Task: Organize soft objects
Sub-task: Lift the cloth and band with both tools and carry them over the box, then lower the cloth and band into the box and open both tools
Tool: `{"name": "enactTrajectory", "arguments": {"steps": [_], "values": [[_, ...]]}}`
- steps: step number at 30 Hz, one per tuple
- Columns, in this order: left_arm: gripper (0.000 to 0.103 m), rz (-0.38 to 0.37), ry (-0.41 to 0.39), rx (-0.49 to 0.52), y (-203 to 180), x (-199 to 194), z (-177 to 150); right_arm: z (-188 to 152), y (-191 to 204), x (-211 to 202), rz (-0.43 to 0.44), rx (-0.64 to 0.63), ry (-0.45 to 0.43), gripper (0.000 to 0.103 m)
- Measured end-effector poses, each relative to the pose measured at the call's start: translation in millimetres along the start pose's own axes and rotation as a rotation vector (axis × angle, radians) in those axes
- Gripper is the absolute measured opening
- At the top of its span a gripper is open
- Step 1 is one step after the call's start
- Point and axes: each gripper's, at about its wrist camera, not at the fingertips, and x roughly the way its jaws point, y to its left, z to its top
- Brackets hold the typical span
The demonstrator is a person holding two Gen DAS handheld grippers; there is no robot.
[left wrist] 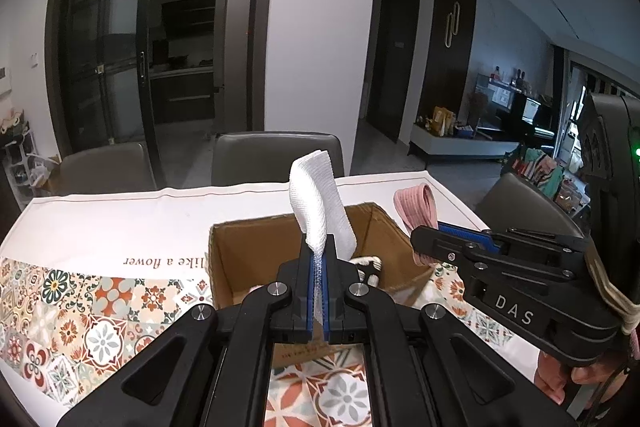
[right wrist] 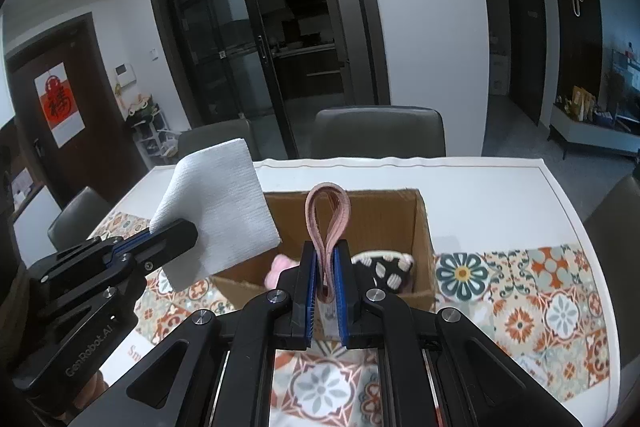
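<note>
Clamping down, left claw (left wrist: 318,259) pinching a folded white cloth (left wrist: 320,203) between nearly closed blue pads, cloth standing up and curling above the box. Gripping likewise, right claw (right wrist: 324,267) squeezing a pink looped band (right wrist: 328,219) between its blue pads, loop rising upright over the near wall of the box. Both claws hovering side by side, apart from each other, each showing in the other's view.

Carrying everything: a white table (right wrist: 500,195) wearing a runner of patterned floral tiles (right wrist: 532,291) along its near edge. Sitting mid-table, toward the near edge: an open cardboard box (right wrist: 384,215), flaps off or folded away, brown inner walls showing. Lying inside, against the near wall: a dark soft item with cream patches and a pale trim (right wrist: 386,269) toward the right, and a small pink plush piece (right wrist: 278,269) toward the left. Remaining floor of the box mostly hidden behind the claws.

Standing beyond the far edge of the table: grey chairs (right wrist: 378,131).

Reading the writing: "like a flower" (left wrist: 166,261) printed upside down on the white cloth of the table, left of the box; "DAS" (left wrist: 514,310) on the right claw's body; "GenRobot.AI" (right wrist: 90,347) on the left claw's body; red lettering starting "Sm" (right wrist: 134,351) partly hidden near the near edge. Hanging on a dark door in the far room: a red-and-white poster (right wrist: 58,103) with a Chinese character, too small to make out.
</note>
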Motion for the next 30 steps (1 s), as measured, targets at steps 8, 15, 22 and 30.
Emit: {"name": "enactTrajectory", "arguments": {"steps": [8, 15, 22, 30], "values": [[0.005, 0.020, 0.031, -0.008, 11.0, 29.4, 3.5, 12.3, -1.3, 28.4, 0.009, -0.012, 0.019, 0.010], [0.005, 0.031, 0.080, -0.012, 18.1, 55.9, -1.6, 12.7, -7.5, 55.4, 0.004, -0.007, 0.068, 0.010], [0.008, 0.039, 0.141, -0.017, 21.6, 78.7, -7.9, 12.7, -15.0, 76.5, -0.016, -0.006, 0.104, 0.011], [0.033, 0.057, 0.171, -0.014, 21.6, 85.3, -12.2, 9.3, -19.1, 93.3, -0.025, 0.005, 0.148, 0.032]]}}
